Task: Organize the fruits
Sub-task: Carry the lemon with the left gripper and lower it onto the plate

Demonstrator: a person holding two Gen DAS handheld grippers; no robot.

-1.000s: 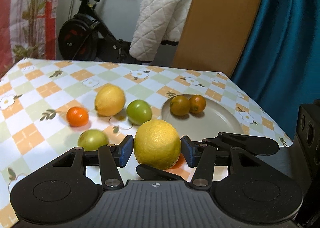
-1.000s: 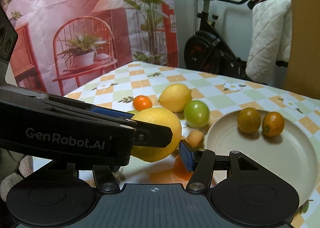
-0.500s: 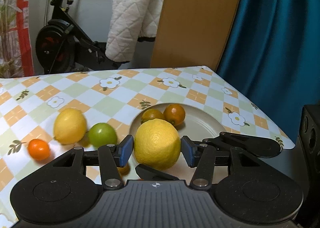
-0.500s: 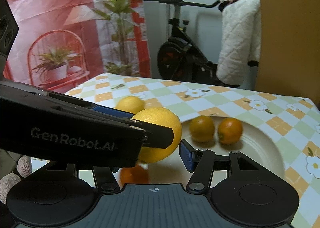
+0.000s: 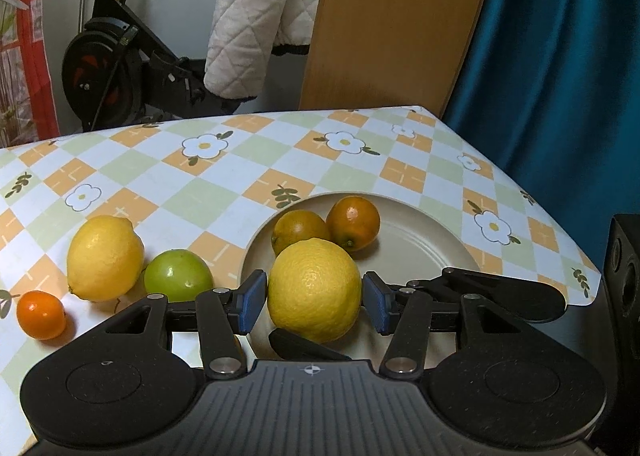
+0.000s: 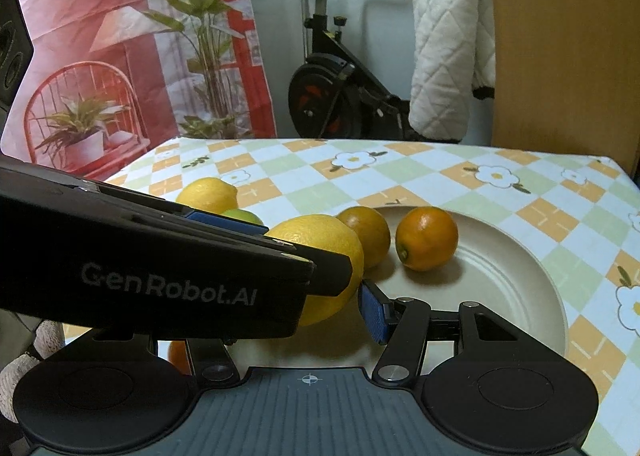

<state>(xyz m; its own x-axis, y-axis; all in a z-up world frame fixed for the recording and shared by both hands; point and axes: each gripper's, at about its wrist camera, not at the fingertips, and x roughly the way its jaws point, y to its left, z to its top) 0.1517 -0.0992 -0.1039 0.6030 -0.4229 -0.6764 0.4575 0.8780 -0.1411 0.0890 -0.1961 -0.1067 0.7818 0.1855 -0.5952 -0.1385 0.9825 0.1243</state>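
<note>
While the left gripper [image 5: 315, 298] clamps the large lemon [image 5: 315, 290] between its blue pads, low in the frame's centre over the near rim of the plate [image 5: 432, 246], it should lower gently and release clear of the two oranges [image 5: 352, 222] behind. Both grippers tilt downward toward the plate. Whether the right gripper [image 6: 304, 308] grips anything I cannot tell; the left one hides its far finger.
</note>
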